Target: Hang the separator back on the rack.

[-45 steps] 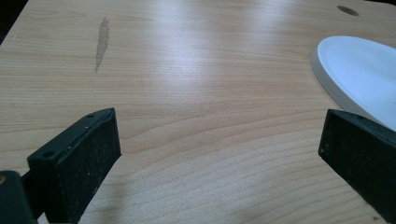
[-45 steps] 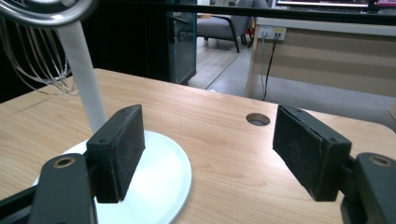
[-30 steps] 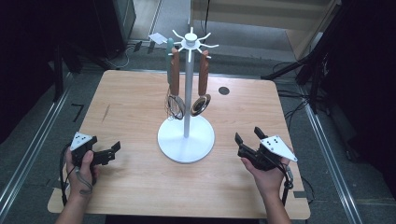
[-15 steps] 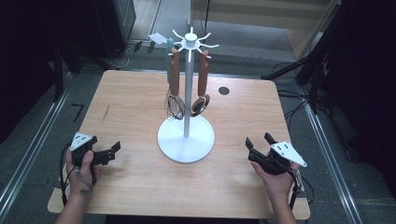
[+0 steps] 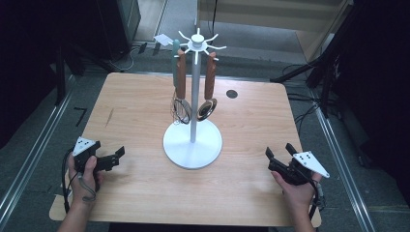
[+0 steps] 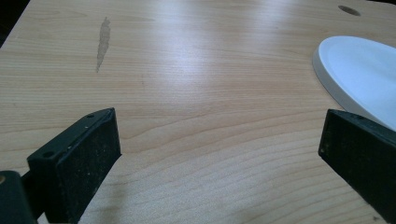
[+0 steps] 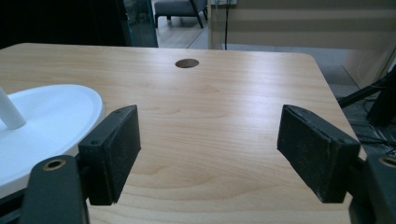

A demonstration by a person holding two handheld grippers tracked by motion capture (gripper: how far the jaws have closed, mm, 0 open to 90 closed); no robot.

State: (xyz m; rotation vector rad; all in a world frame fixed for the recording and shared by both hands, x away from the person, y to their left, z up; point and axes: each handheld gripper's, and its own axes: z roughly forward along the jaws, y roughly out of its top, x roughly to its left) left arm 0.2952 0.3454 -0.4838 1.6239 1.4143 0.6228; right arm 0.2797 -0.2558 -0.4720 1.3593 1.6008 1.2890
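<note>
A white stand (image 5: 192,143) is seen mid-table (image 5: 130,101), with a whisk (image 5: 181,99) and a ladle (image 5: 208,94) hung from its top hooks. The left gripper (image 5: 115,157) and right gripper (image 5: 279,155) are held low on either side of it, well apart from the base. The right jaws have just been opening; both pairs stand released, nothing between them. A grain scar (image 6: 103,43) is shown closely in the left gripper view, a chair (image 7: 180,9) in the right gripper view.
</note>
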